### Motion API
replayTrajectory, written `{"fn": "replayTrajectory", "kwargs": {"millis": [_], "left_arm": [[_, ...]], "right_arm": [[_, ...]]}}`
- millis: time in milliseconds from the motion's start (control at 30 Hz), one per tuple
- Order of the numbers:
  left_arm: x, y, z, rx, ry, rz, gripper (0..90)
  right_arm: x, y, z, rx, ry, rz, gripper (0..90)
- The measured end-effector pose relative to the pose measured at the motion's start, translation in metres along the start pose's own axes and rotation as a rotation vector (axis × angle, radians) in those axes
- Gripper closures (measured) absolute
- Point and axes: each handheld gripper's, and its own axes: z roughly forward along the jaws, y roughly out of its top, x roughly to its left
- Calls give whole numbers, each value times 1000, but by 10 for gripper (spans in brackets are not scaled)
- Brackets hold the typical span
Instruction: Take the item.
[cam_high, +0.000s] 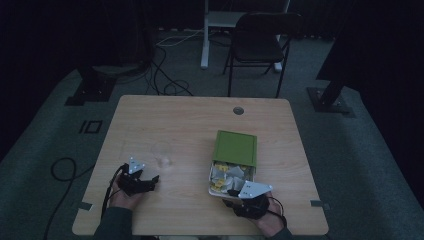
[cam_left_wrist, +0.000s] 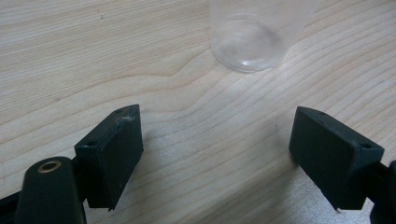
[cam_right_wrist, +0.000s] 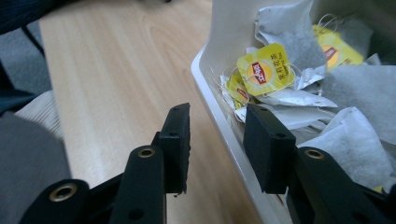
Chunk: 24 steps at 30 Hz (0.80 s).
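Note:
A white tray (cam_high: 211, 176) of tea bags (cam_high: 227, 174) lies on the right half of the table, with a green lid (cam_high: 235, 147) over its far part. In the right gripper view several white tea bags (cam_right_wrist: 359, 88) with yellow tags (cam_right_wrist: 264, 70) lie inside it. My right gripper (cam_right_wrist: 217, 135) is open and straddles the tray's near wall (cam_right_wrist: 210, 88), one jaw outside and one inside, with gaps at both pads. It sits at the tray's near end (cam_high: 235, 191). My left gripper (cam_left_wrist: 215, 140) is open and empty on the left (cam_high: 150, 181), facing a clear plastic cup (cam_left_wrist: 247, 42) that stands just ahead (cam_high: 163, 161).
The wooden table (cam_high: 175, 120) has a round cable hole (cam_high: 238, 110) near its far edge. A dark chair (cam_high: 257, 42) and floor cables stand beyond the table. The person's hands come in over the near edge.

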Motion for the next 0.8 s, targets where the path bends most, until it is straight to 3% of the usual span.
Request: {"fn": "replayTrajectory", "kwargs": {"millis": [200,367,433,467,800], "left_arm": [[0,0,0,0,0,0,183],[0,0,0,0,0,0,183],[0,0,0,0,0,0,183],[0,0,0,0,0,0,184],[0,0,0,0,0,0,183]], "right_arm": [[5,11,-3,-47,-41,-7,647],[6,23,1,-67,-96,20,699],[6,25,2,-67,-102,24,705],[6,29,4,-63,-130,35,715],[5,43,13,-53,-178,66,715]]}}
